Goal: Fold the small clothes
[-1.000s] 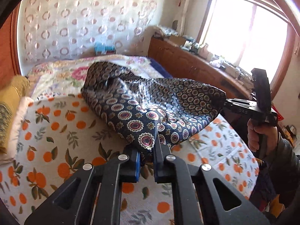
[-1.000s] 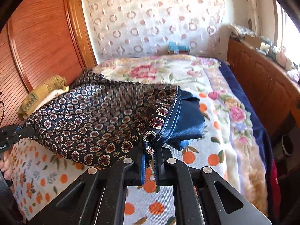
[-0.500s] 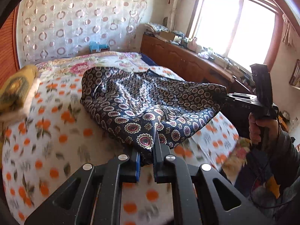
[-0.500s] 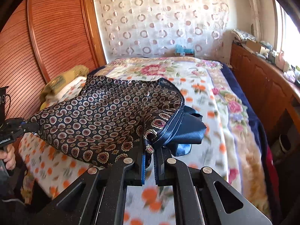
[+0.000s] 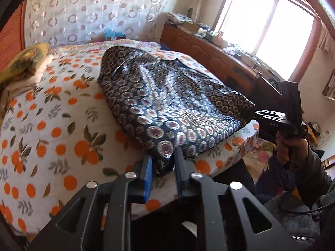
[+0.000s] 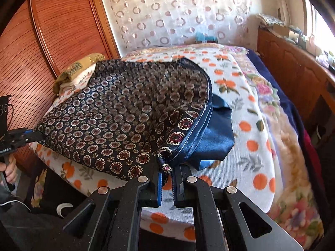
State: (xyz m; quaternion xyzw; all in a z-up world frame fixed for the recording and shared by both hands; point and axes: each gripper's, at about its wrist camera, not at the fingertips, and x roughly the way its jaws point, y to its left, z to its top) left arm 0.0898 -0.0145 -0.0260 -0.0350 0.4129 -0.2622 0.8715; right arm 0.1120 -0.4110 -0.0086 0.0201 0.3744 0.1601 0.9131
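Grippers, left (image 5: 162,163) and right (image 6: 166,172), each pinch the patterned garment (image 5: 167,102) over the bed (image 5: 52,125)

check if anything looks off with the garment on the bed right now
One thing: a plain blue satin flap spills out from under the patterned garment beside the right gripper, bunched rather than flat. Both the right gripper and the left gripper pinch its near corners.
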